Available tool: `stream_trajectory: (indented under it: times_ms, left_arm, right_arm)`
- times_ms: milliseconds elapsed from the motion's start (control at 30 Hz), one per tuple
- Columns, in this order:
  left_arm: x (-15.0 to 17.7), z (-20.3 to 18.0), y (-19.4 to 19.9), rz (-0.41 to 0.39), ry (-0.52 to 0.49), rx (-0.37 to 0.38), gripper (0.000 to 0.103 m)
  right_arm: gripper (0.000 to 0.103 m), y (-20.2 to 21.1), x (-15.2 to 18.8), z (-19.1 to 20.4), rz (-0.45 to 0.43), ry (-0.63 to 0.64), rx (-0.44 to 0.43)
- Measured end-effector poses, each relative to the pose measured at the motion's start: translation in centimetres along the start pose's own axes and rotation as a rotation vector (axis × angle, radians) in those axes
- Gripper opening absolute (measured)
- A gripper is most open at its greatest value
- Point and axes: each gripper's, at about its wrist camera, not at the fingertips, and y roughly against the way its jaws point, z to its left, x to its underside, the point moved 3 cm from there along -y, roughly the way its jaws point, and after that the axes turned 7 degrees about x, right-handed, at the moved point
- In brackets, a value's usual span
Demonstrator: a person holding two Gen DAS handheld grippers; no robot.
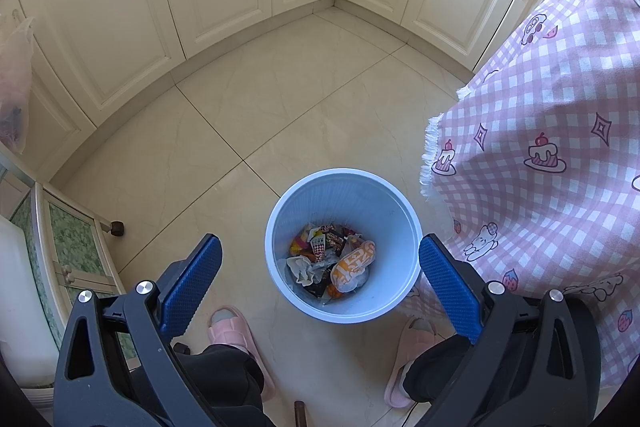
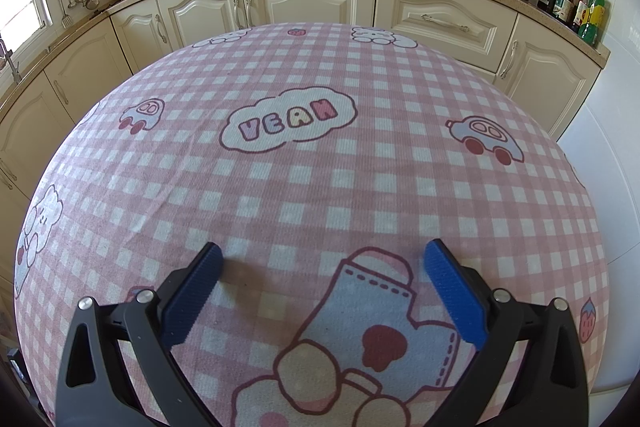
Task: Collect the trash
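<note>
**Left wrist view: bin loaded, both tongs empty**

I hold the left tongs (image 1: 320, 263) released above the blue waste bin (image 1: 394, 223), wrappers (image 1: 332, 263) inside. Right tongs (image 2: 323, 277) spread empty over the checked tablecloth (image 2: 304, 179), no trash visible there. I judge collecting nearly finished. Floor beyond the bin is free; the cloth fringe hangs just beside its rim.
</note>
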Motion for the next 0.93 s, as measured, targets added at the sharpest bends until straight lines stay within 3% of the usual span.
stream_trajectory:
  times_ms: [933]
  left_arm:
    - [-0.1, 1.2, 0.1, 0.011, 0.033, 0.025, 0.095]
  right_arm:
    - [0.099, 0.0, 0.0, 0.0, 0.0, 0.0, 0.0]
